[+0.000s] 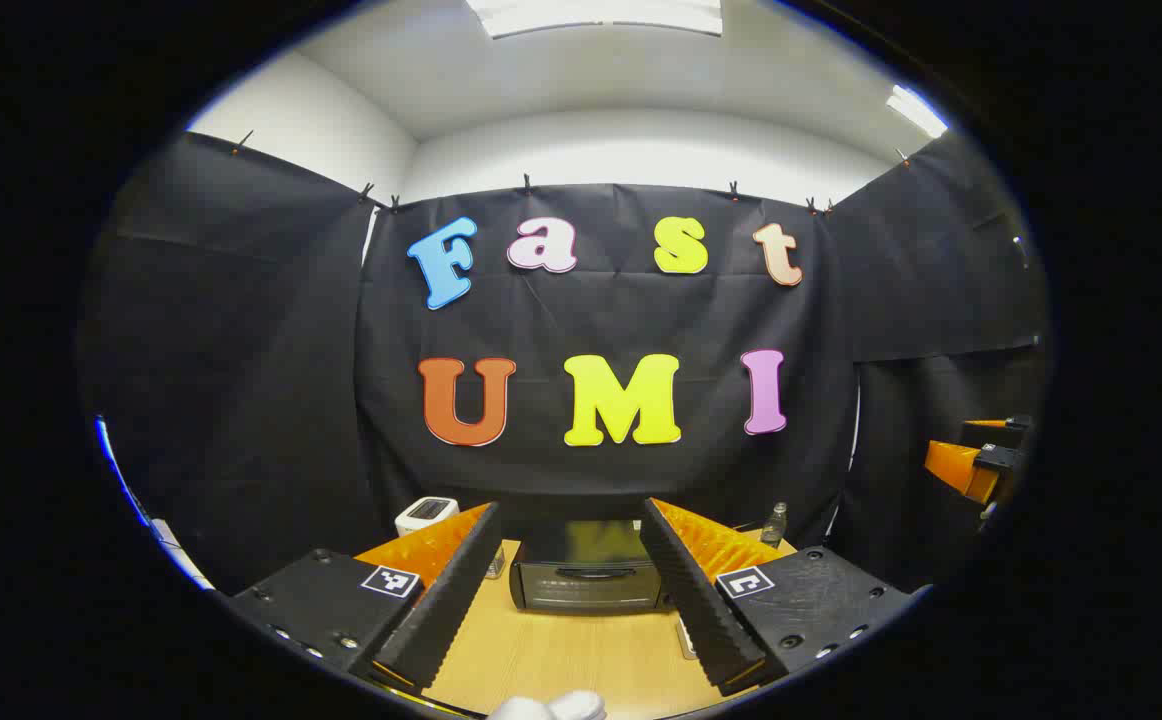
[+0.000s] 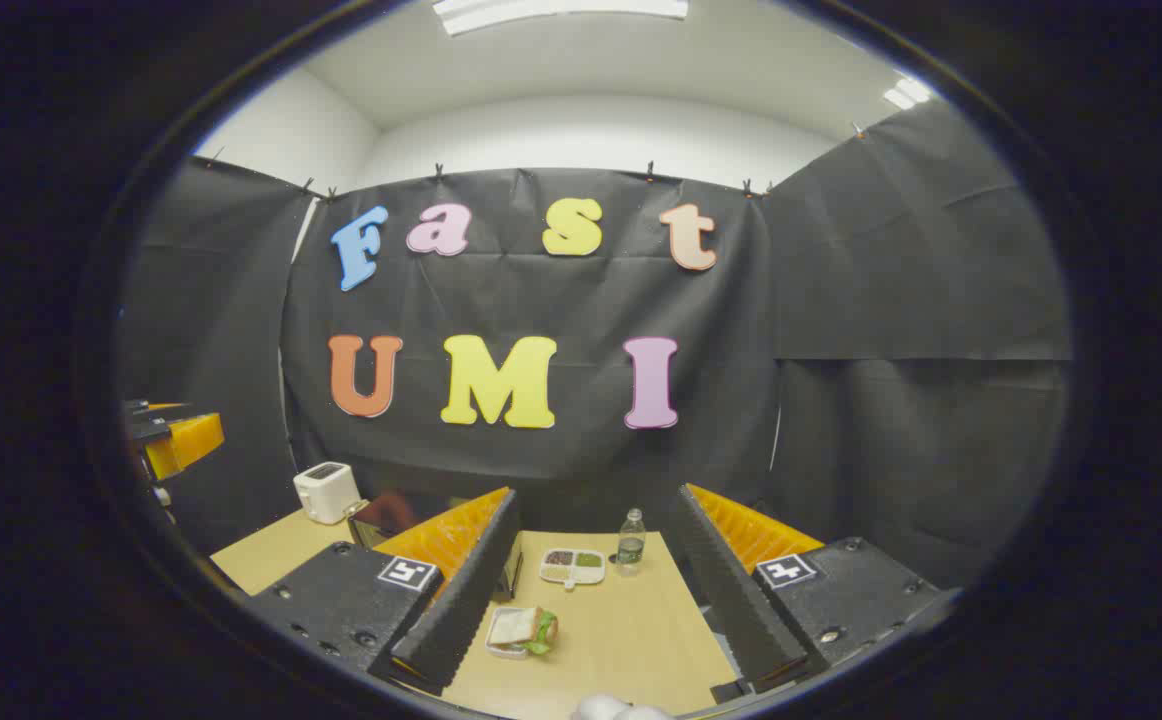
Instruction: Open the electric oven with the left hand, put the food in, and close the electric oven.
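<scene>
A small black electric oven (image 1: 587,578) sits on the wooden table (image 1: 561,660), its door closed, straight ahead of my left gripper (image 1: 569,590). That gripper hovers above the table, open and holding nothing. In the right gripper view a sandwich in a small dish (image 2: 523,630) lies on the table (image 2: 631,630) near the left finger of my right gripper (image 2: 591,590), which is open and empty too. Part of the oven (image 2: 386,515) shows behind that finger. The other gripper shows at the far edge of each view (image 1: 971,462) (image 2: 171,440).
A white toaster (image 1: 426,513) (image 2: 326,491) stands at the table's back left. A small bottle (image 2: 630,541) (image 1: 774,524) and a white divided tray of food (image 2: 572,566) stand toward the back. Black cloth walls close the booth.
</scene>
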Available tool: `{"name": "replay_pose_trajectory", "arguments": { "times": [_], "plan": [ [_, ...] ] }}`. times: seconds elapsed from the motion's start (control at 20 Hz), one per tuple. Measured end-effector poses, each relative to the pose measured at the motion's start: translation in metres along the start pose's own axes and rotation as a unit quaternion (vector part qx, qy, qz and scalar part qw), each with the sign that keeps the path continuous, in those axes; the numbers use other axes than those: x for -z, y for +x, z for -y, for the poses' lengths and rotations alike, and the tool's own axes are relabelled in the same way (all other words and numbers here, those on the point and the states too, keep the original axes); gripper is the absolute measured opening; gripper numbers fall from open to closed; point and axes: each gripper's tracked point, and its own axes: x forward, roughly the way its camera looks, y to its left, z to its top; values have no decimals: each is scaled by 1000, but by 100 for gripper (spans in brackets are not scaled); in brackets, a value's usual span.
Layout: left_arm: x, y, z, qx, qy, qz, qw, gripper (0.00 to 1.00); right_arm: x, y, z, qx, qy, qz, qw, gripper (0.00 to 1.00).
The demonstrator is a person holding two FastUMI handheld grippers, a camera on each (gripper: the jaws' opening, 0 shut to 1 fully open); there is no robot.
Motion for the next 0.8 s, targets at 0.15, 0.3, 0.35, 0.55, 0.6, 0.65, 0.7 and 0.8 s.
{"name": "replay_pose_trajectory", "arguments": {
  "times": [0.15, 0.3, 0.35, 0.55, 0.6, 0.65, 0.7, 0.8],
  "plan": [
    [1, 0, -4, -3, 5, -5, 1000, 92, -2, 2, -8, -7, 0, 1, 1000, 90],
    [2, 0, -6, -3, 5, -5, 1000, 92, -2, 2, -12, -9, 1, 3, 1000, 90],
    [2, 1, -7, -3, 4, -5, 1000, 92, -4, 1, -12, -9, 0, 4, 1000, 90],
    [-2, 3, -8, 0, 6, -1, 1000, 92, -4, 1, -11, -3, 1, 5, 1000, 90],
    [-2, 6, -9, 1, 6, 0, 1000, 92, -4, 1, -11, -2, 3, 4, 1000, 90],
    [-1, 7, -8, 4, 5, -1, 1000, 92, -3, 2, -10, -1, 4, 4, 1000, 90],
    [1, 9, -7, 5, 6, 0, 1000, 92, -3, 1, -10, 1, 4, 3, 1000, 90],
    [7, 14, -9, 4, 13, -3, 1000, 92, 0, 3, -9, 1, 3, 5, 1000, 90]
  ]
}}
